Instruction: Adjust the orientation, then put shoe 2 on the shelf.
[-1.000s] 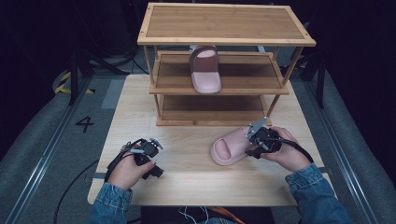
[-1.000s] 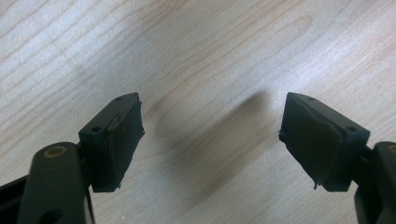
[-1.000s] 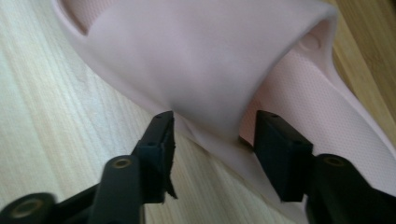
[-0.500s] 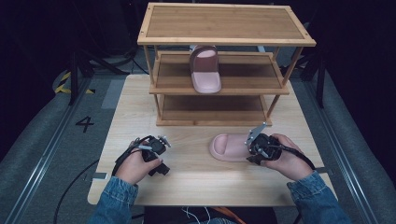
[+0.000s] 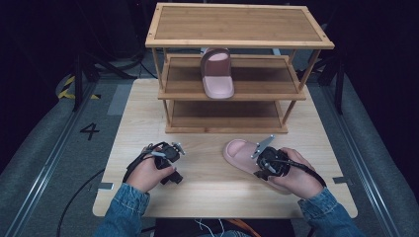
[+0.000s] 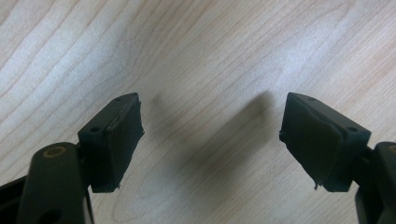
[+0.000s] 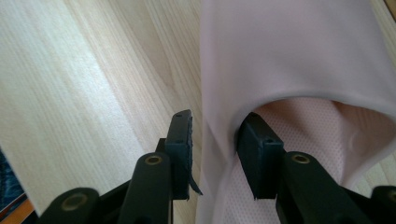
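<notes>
A pink slipper (image 5: 238, 150) lies on the wooden table (image 5: 207, 185) at front right, toe pointing far-left. My right gripper (image 5: 263, 170) sits over its strap. In the right gripper view the slipper's (image 7: 289, 56) side wall stands between the jaws of this gripper (image 7: 215, 135), one pad inside under the strap and one outside. The jaws have just been closing on that wall. My left gripper (image 5: 174, 164) rests low over the table at front left. Its jaws (image 6: 212, 135) stand wide apart with bare wood between them.
A three-tier bamboo rack (image 5: 237, 24) stands at the back of the table. A second pink slipper (image 5: 217, 79) lies on its middle shelf, toe toward me. Dark floor and grey mats surround the table.
The right hand has drawn back toward the near edge and its jaws have closed over the slipper's strap side. The slipper now lies flatter. The left hand has shifted slightly right.
</notes>
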